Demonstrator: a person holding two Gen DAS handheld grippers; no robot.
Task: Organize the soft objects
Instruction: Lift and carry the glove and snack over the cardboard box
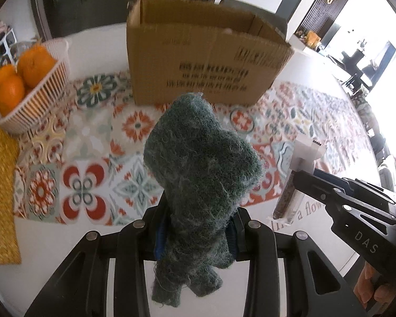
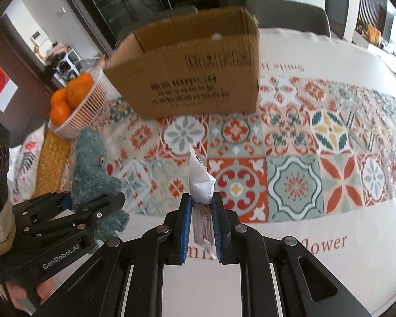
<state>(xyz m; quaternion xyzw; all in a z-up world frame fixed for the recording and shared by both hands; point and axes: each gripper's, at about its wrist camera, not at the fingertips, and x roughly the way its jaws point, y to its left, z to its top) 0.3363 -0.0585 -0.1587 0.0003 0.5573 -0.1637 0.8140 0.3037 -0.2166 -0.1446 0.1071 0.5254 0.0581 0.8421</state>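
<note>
A fuzzy dark-green plush toy hangs above the patterned tablecloth, and my left gripper is shut on its lower body. In the right wrist view the same plush toy shows at the left, held in the left gripper. My right gripper is shut on a slim sachet with a white crimped top, held upright between the blue pads. That sachet and the right gripper appear at the right of the left wrist view. An open cardboard box stands behind both.
A white basket of oranges sits left of the box, seen too as the basket in the right wrist view. A yellow woven mat lies at the left table edge. Grey chair backs stand beyond the table.
</note>
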